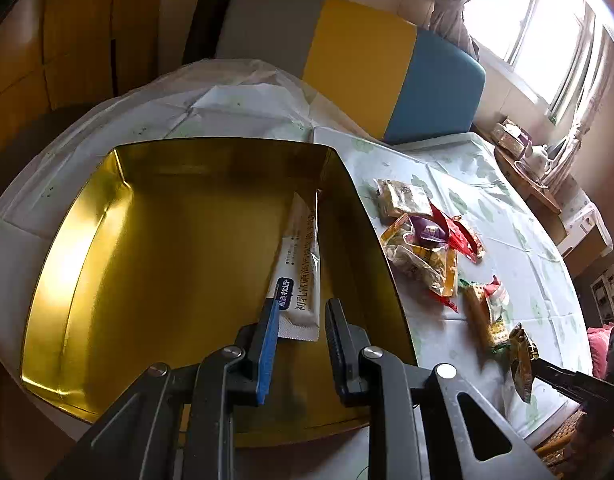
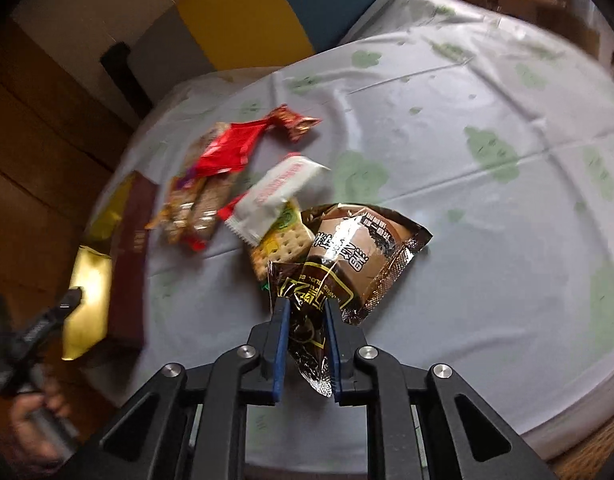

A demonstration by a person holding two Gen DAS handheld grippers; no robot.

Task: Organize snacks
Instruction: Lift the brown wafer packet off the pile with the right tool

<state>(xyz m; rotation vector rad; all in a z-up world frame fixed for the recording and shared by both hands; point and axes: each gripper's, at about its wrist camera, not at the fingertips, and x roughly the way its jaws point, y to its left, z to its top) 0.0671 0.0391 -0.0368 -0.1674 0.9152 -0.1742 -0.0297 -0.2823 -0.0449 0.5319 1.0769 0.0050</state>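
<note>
Snacks | right tongs (image 2: 307,312) clamp dark wrapper (image 2: 307,344) | left tongs (image 1: 303,312) narrow, empty, over gold tray (image 1: 87,240)

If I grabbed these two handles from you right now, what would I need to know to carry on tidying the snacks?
Right gripper: shut on a dark brown snack packet, at the near end of the pile.
Left gripper: jaws apart over the gold box, holding nothing; its fingertips flank the end of the white stick packet.
Done: only that white stick packet lies in the box, along its right wall.
Left: the brown packet goes in next. On the tablecloth remain a cracker packet, a white packet, a red wrapper and several clear-wrapped bars.
</note>
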